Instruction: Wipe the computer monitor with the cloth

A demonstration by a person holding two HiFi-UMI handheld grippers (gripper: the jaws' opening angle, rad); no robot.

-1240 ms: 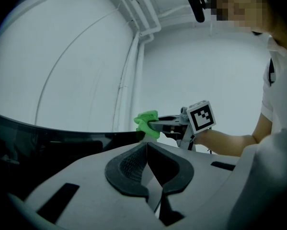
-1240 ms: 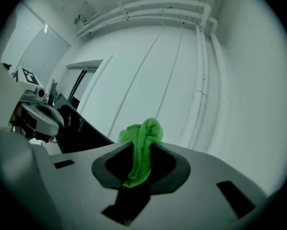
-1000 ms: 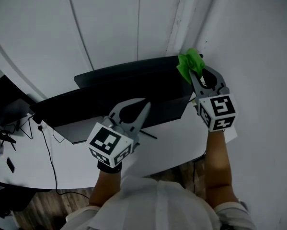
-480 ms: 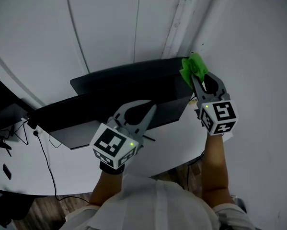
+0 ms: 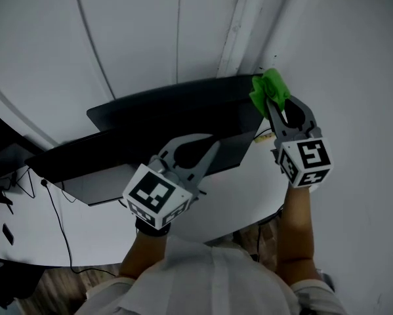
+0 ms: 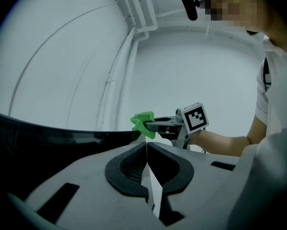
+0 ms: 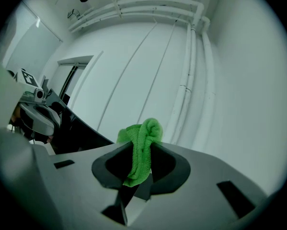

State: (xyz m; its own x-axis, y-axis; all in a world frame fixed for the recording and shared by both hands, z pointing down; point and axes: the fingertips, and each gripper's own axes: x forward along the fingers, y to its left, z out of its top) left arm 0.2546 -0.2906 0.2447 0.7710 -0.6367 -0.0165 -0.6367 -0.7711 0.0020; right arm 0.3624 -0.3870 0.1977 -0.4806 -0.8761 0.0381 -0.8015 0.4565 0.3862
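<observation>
The black computer monitor (image 5: 163,120) stands on the white desk, seen from above and behind its top edge. A green cloth (image 5: 269,90) is bunched at the monitor's upper right corner, and my right gripper (image 5: 271,102) is shut on it. In the right gripper view the cloth (image 7: 141,145) is pinched between the jaws, with the monitor's dark edge (image 7: 83,131) to the left. My left gripper (image 5: 208,142) hangs in front of the screen's lower middle, shut with nothing in it. From the left gripper view, the closed tips (image 6: 147,144) sit below the monitor's top (image 6: 47,133), with the cloth (image 6: 143,123) beyond.
The curved white desk (image 5: 235,202) carries black cables (image 5: 58,209) at the left. Dark equipment (image 5: 6,163) sits at the far left. White walls with pipes (image 7: 191,56) close in behind and to the right of the monitor.
The right gripper with the cloth has shifted slightly right and up at the monitor's top right corner. The left gripper has edged a little right, still shut.
</observation>
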